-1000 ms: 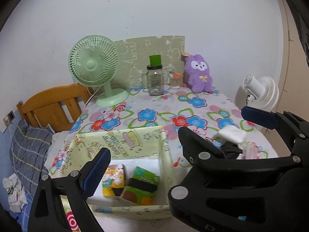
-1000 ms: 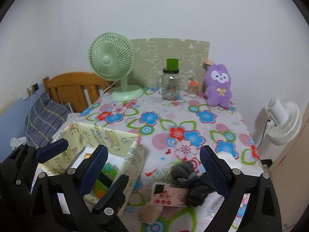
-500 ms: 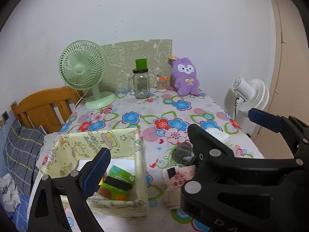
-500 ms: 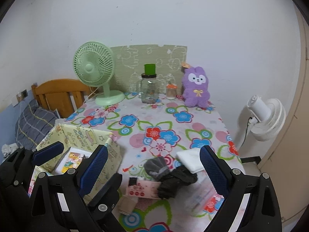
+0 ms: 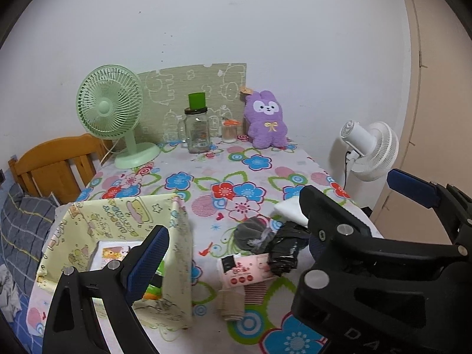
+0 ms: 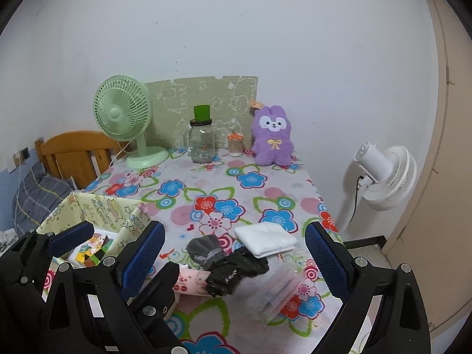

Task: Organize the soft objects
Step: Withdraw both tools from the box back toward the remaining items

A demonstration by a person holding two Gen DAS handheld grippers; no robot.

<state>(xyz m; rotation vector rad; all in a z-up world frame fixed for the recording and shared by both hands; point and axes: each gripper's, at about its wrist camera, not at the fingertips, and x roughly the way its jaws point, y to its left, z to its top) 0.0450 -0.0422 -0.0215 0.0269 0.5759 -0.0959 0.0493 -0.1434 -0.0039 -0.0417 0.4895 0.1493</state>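
Near the table's front edge lies a pile of soft things: a grey glove [image 5: 250, 233], a crumpled black piece [image 6: 236, 271], a folded white cloth [image 6: 265, 239], a pink packet [image 5: 246, 271] and a rolled beige sock [image 5: 231, 303]. A yellow fabric box [image 5: 177, 253] stands to their left with colourful packs inside. At the back sits a purple bunny plush [image 5: 267, 121]. My left gripper [image 5: 233, 253] hovers open over the box's right wall and the pile. My right gripper [image 6: 233, 259] is open above the pile, and it hides the left gripper's right finger in the left wrist view.
A green desk fan [image 5: 109, 109], a glass jar with a green lid [image 5: 197, 132] and a small jar [image 5: 229, 129] stand along the back wall. A white floor fan [image 6: 383, 177] is off the table's right edge. A wooden headboard [image 5: 56, 159] and bedding are at the left.
Both grippers drew back from the table and swung right, so the box slid left in view and the pile of soft things came into sight. Both grippers stayed open.
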